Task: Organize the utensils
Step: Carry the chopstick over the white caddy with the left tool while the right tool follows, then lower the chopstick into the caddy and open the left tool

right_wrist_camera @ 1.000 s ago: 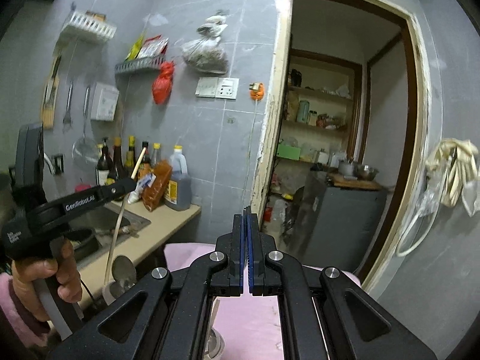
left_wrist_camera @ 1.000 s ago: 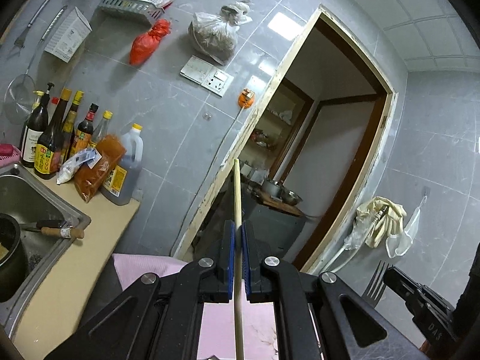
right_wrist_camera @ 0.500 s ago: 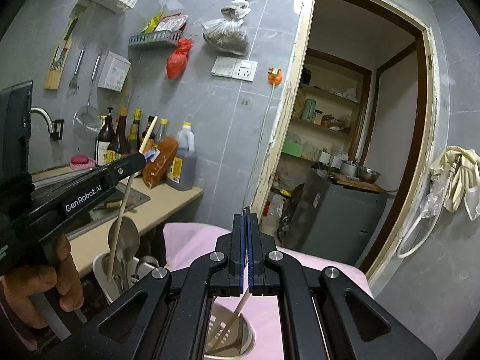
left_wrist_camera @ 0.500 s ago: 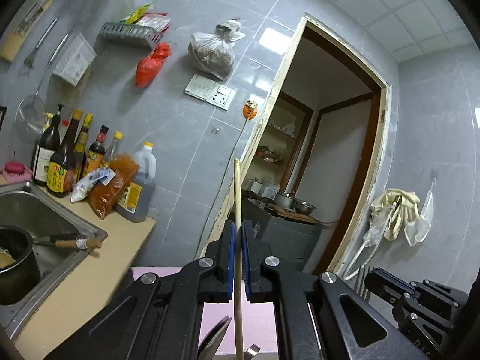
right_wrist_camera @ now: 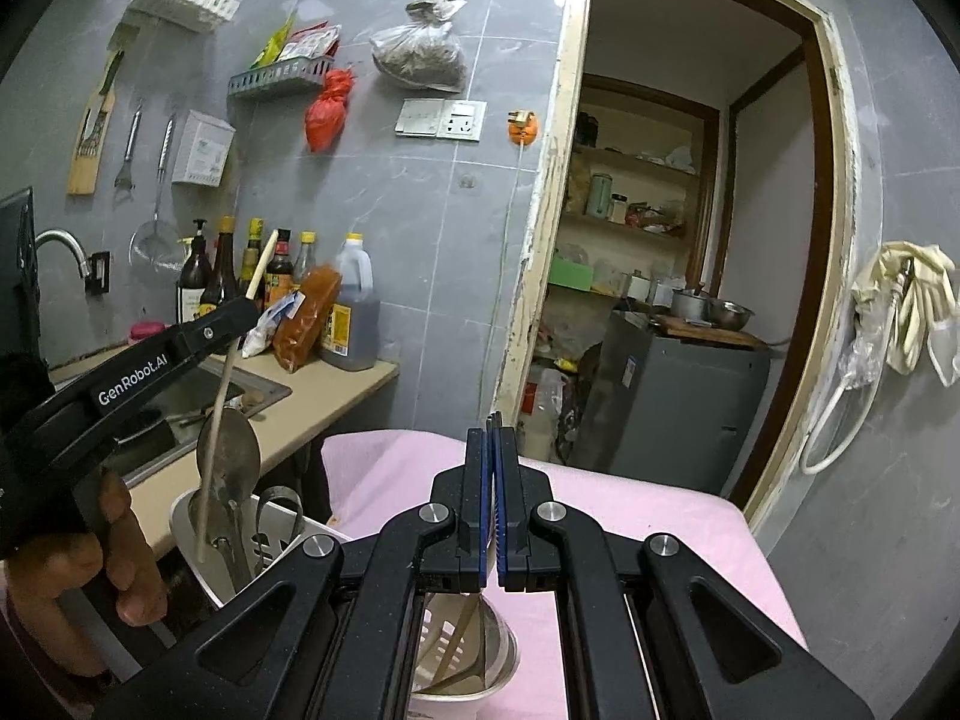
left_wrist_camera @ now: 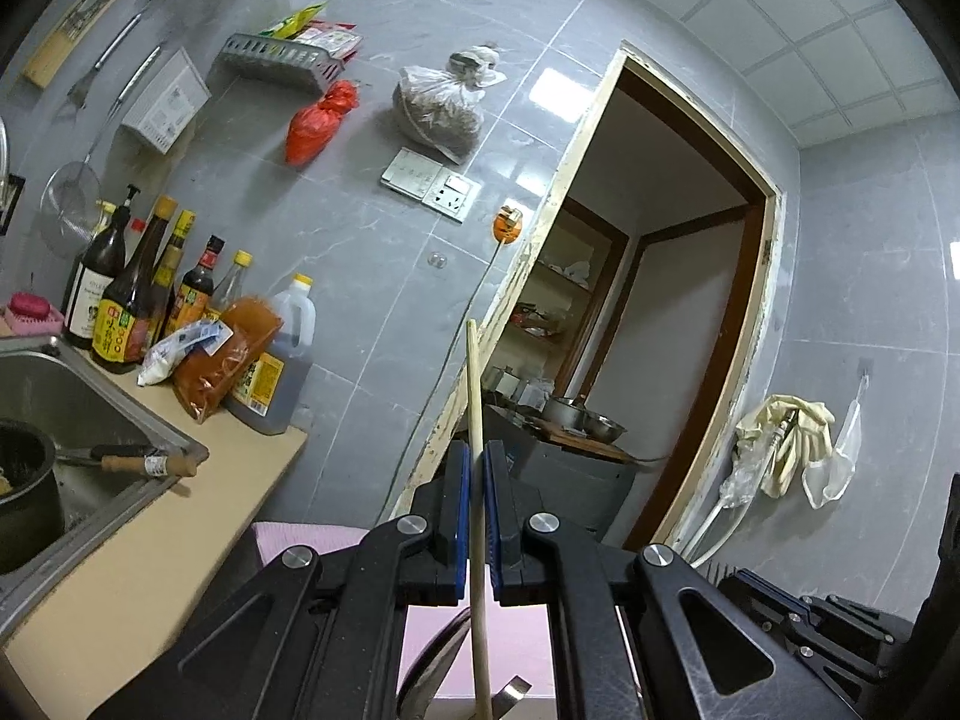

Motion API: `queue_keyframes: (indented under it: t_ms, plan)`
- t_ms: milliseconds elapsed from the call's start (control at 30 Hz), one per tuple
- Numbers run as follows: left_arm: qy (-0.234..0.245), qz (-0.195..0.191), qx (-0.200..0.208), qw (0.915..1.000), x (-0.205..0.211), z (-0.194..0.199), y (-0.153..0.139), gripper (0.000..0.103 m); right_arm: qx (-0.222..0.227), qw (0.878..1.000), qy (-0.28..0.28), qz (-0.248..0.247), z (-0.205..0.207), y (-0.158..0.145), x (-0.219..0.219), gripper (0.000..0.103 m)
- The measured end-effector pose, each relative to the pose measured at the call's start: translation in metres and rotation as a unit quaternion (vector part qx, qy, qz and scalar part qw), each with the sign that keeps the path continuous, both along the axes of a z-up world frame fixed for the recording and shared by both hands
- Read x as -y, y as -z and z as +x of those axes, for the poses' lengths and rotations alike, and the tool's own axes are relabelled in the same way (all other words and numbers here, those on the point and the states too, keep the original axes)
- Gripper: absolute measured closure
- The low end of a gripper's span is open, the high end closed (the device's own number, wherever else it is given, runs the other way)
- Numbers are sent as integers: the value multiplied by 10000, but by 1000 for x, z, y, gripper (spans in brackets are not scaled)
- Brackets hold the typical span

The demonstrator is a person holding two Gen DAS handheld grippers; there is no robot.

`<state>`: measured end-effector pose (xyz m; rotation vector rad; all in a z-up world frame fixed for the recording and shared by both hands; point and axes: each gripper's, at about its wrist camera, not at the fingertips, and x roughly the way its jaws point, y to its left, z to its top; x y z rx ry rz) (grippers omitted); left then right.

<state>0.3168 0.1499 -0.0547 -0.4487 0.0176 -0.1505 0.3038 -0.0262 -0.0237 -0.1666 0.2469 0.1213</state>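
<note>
My left gripper (left_wrist_camera: 474, 462) is shut on a pale wooden chopstick (left_wrist_camera: 473, 384) that stands upright between its blue pads. In the right wrist view the left gripper (right_wrist_camera: 246, 309) is at the left, and the chopstick (right_wrist_camera: 228, 384) hangs with its lower end in the mouth of a white utensil holder (right_wrist_camera: 180, 510) that holds a metal spoon (right_wrist_camera: 231, 450). My right gripper (right_wrist_camera: 493, 438) is shut on a fork whose dark tines (right_wrist_camera: 495, 418) stick up above the pads. Its handle runs down into a round metal-rimmed holder (right_wrist_camera: 504, 654) under the jaws.
Both holders stand on a pink-covered table (right_wrist_camera: 630, 510). To the left is a counter (left_wrist_camera: 180, 540) with a sink (left_wrist_camera: 72, 408), a dark pot (left_wrist_camera: 24, 480) and several sauce bottles (left_wrist_camera: 138, 300). An open doorway (right_wrist_camera: 690, 240) lies ahead; gloves (right_wrist_camera: 906, 300) hang on the right wall.
Both grippers have come down, each keeping hold of its utensil. The two holders have come into view beneath them, and the chopstick's lower end now reaches the white holder.
</note>
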Motion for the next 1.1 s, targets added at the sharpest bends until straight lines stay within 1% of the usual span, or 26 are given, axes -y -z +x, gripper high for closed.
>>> queue_keyframes:
  t_ms: [100,267,633,800,1000,1100]
  plan:
    - [-17,-43,-9,10000,1,1,3,98,54,10000,-6,50,-1,4,1,101]
    - [-3,68,7,10000,7,0,8,98,64,9999,-14,101,-3,7,2,101]
    - [-45,-242,20,9997,4,4,8,98,117,9997,-10,202,-3,5,4,101]
    - [-220,-209,157,9994,12,4,7,98,139,9996,-30,240,-4,6,4,101]
    - [-458,-78,232,9987,23,-4,17,98,214,9992,-81,320,-4,6,5,100]
    - [-553,-75,286,9980,24,-7,20,98,237,9989,-106,379,-3,7,6,100]
